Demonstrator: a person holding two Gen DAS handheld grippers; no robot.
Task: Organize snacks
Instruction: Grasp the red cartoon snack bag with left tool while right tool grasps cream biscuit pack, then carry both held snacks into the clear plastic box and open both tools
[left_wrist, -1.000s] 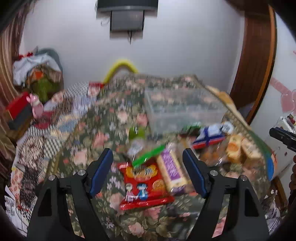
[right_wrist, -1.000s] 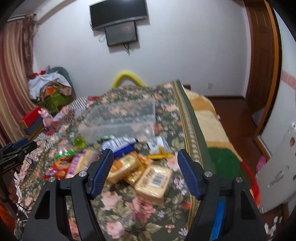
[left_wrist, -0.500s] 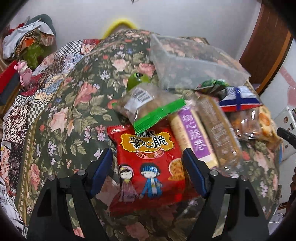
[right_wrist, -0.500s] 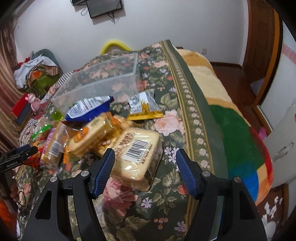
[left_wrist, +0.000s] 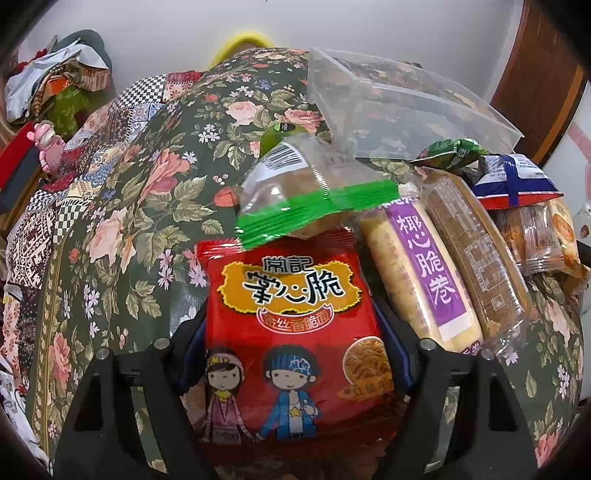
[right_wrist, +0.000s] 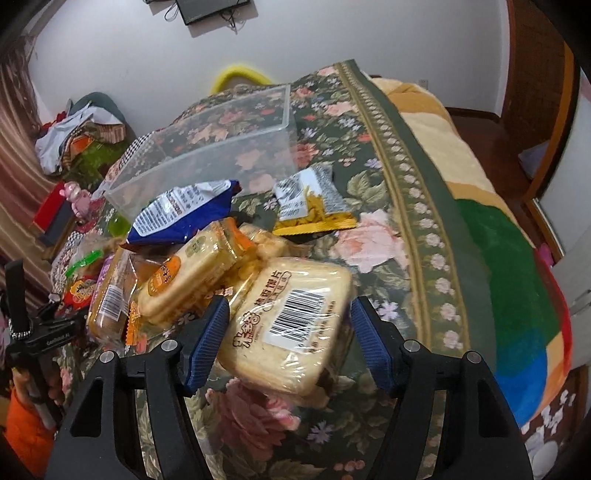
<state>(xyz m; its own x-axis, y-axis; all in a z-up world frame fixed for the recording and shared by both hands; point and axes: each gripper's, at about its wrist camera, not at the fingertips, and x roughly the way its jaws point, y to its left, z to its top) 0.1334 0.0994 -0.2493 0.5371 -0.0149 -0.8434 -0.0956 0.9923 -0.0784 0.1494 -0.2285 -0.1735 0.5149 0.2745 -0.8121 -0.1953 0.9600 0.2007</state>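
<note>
Your left gripper straddles the red noodle pack; the jaws stand spread with a pad at each side edge, and whether they touch the wrapper cannot be told. Your right gripper is likewise spread around the bread pack, with a visible gap on the right side, so nothing is clamped yet. The clear bin, the likely destination, sits beyond the pile on the floral cover and looks empty.

Risks noted:
- The green-strip bag overlaps the top edge of the red pack; lifting the pack may drag or tip that bag.
- The purple roll lies just beside your left gripper's right jaw; closing could pinch it too.
- Both wrappers are slick, puffy film; a light squeeze may let them slide out, a hard one may crush the contents.
- The bread pack leans on the orange biscuit pack; pulling it may shift that heap.
- Two arms heading for one bin may collide; stagger your moves
</note>
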